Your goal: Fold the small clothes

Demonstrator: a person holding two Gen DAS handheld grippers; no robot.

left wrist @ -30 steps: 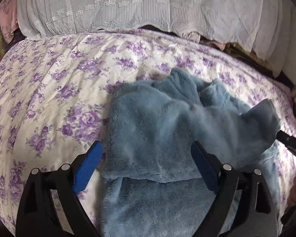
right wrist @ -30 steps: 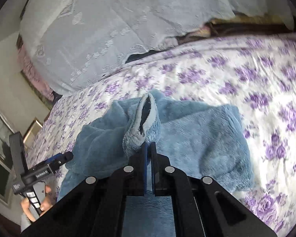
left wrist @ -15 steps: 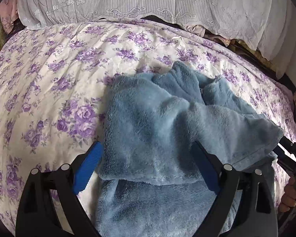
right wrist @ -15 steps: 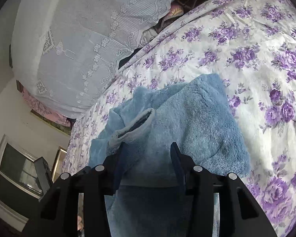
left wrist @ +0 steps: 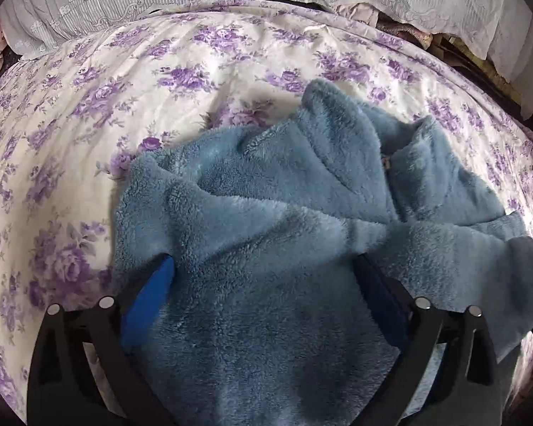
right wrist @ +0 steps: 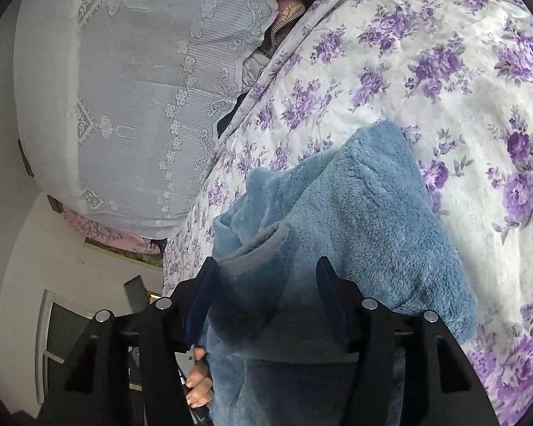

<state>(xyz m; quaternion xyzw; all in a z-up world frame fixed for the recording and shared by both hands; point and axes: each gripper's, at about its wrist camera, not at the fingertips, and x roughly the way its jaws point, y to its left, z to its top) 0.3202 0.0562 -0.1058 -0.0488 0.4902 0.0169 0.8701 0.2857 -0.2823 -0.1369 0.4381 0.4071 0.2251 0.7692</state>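
The blue fleece garment [left wrist: 266, 248] lies bunched on the flowered bedspread [left wrist: 89, 106], spreading between and past the fingers of both grippers. The left gripper [left wrist: 263, 269] stands wide open with fleece mounded between its fingers but not pinched. The right gripper [right wrist: 266, 269] has just been opening, about half apart, and its pads grip nothing, so the released sleeve cuff [right wrist: 256, 248] beside its left finger could spring back and undo the fold.

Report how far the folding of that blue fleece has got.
Done: one sleeve lies folded across the fleece on the floral sheet. In hand: nothing is gripped; the right gripper has just been opening, with the sleeve cuff loose between its jaws, and the left gripper is wide open astride the body. Left: the top is still bunched, so further folds and smoothing remain.
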